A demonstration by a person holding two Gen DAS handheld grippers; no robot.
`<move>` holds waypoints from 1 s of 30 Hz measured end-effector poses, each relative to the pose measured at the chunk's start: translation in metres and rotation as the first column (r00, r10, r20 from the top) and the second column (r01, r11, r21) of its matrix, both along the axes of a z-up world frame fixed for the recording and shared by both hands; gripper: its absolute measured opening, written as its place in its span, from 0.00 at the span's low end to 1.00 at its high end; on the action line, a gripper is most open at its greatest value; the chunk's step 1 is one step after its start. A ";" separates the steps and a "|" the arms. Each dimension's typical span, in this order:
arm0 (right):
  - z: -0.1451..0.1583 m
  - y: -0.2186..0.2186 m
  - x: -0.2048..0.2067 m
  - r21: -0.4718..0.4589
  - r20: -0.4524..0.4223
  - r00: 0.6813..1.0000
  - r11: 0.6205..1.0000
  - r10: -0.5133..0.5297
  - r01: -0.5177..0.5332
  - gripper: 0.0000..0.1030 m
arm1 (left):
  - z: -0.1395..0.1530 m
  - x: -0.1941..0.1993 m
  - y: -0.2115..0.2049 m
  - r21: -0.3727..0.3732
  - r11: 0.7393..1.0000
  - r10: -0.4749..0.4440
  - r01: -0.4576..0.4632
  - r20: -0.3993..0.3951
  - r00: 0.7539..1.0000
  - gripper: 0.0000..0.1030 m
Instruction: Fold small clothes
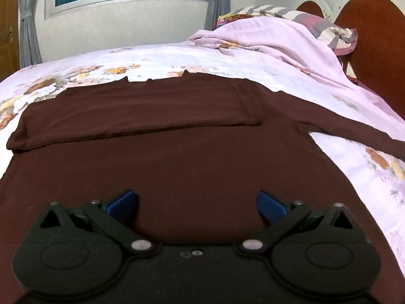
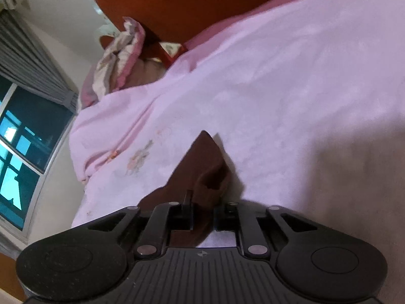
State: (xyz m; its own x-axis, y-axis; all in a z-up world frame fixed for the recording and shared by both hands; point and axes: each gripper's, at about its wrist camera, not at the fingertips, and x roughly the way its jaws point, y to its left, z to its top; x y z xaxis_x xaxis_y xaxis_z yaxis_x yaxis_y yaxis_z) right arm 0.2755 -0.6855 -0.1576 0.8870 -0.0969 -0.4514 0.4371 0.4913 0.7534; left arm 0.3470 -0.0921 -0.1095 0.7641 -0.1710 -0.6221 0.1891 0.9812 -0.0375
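**Kid:** Black jaws on the right gripper (image 2: 202,197) are squeezed close together, and some dark brown cloth is bunched up between them. Is it pinching the shirt?

**Helper:** Yes, it looks like it has the end of a sleeve (image 2: 202,157). That view is blurry, so I can't be sure which bit of the sleeve it is.

**Kid:** And the left gripper (image 1: 197,205)?

**Helper:** Its blue fingers (image 1: 124,204) are spread wide apart over the brown shirt (image 1: 177,157), holding nothing. The shirt lies flat on the flowery bed sheet (image 1: 177,58). One sleeve is already laid across the body. The other stretches out to the side.

**Kid:** So what step is this?

**Helper:** I think it's folding in the second sleeve. Next, the right gripper should carry it over the shirt and lay it flat, without tugging the body crooked.
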 end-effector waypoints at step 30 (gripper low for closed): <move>0.150 0.546 0.221 -0.475 0.008 0.666 0.589 0.746 -0.654 0.08 | 0.001 -0.084 0.374 0.050 0.881 0.472 -0.470 -0.059 0.880 1.00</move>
